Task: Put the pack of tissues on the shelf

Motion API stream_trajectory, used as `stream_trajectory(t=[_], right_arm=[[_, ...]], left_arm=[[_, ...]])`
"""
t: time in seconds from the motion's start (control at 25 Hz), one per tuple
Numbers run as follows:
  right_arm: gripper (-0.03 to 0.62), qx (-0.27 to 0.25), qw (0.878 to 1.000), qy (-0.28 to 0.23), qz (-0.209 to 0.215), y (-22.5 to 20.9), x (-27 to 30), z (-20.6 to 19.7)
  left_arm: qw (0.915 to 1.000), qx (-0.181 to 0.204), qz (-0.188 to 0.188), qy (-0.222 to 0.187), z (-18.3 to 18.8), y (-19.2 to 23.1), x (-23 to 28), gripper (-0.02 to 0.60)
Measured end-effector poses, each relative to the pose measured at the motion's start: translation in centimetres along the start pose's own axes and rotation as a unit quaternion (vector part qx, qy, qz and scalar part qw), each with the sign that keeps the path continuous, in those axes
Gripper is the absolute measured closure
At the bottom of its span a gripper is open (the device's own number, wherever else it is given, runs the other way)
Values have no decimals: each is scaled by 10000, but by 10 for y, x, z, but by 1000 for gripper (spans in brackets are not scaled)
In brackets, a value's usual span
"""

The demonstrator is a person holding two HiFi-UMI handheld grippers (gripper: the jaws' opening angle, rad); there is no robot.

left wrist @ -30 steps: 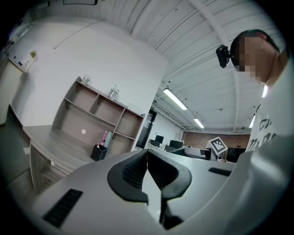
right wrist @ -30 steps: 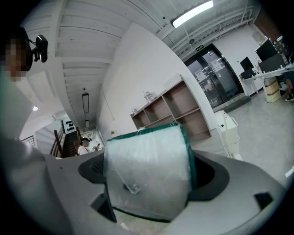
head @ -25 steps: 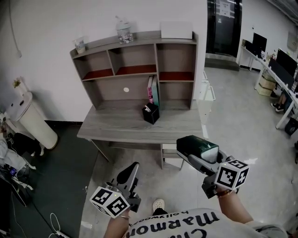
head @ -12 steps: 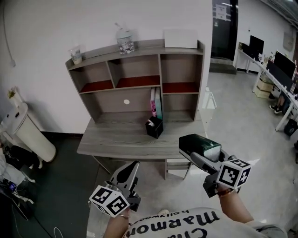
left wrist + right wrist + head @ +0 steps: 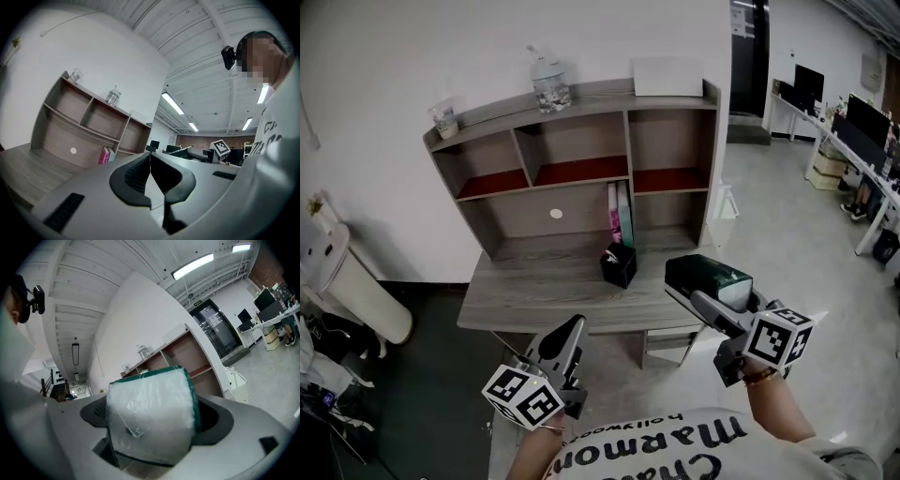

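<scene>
Shelf [image 5: 624,141] and desk [image 5: 546,292] sit closer and larger in the head view than a second ago. Right gripper [image 5: 694,292] has shifted a bit up and to the right with its load; left gripper [image 5: 571,330] is about where it was.

Counts:
- two grippers
- one pack of tissues [image 5: 716,277]
- one shelf standing on one desk
- three open compartments in the shelf's upper row
- two books [image 5: 620,214], upright side by side in the lower part of the shelf
- one black box [image 5: 619,265] on the desk just in front of the books
- on the shelf's top board: one small cup [image 5: 444,120] at the left end, one jar [image 5: 550,82] near the middle, one white box [image 5: 667,75] at the right end

Right jaws are clamped on the pack of tissues. Right gripper view: the pack fills the gap between them, clear wrap with green edges, and its end sticks out forward past the fingertips. The pack is up in the air by the desk's front right corner. It touches neither desk nor shelf and is well apart from the compartments.

Left jaws are pressed together, pads meeting, nothing between them. That gripper is held low in front of the desk's front edge.
</scene>
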State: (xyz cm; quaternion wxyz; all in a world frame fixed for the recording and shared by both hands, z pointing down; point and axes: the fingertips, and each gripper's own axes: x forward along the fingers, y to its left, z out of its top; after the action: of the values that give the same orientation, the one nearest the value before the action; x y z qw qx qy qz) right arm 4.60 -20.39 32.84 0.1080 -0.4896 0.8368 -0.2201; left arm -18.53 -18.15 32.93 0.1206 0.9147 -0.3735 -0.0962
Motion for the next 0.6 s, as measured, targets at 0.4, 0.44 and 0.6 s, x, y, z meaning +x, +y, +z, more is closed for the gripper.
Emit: stream_trajectory(t=[0.4, 0.44, 0.6], right_arm=[[101, 168, 9998, 106, -67, -4, 17, -14], [102, 163, 9998, 113, -81, -5, 18, -13], [102, 78, 9998, 76, -175, -11, 19, -8]], left_arm=[[9996, -135, 26, 237, -10, 23, 4, 564], [9995, -164, 11, 254, -12, 23, 5, 564], [9995, -206, -22, 242, -13, 26, 13, 563]])
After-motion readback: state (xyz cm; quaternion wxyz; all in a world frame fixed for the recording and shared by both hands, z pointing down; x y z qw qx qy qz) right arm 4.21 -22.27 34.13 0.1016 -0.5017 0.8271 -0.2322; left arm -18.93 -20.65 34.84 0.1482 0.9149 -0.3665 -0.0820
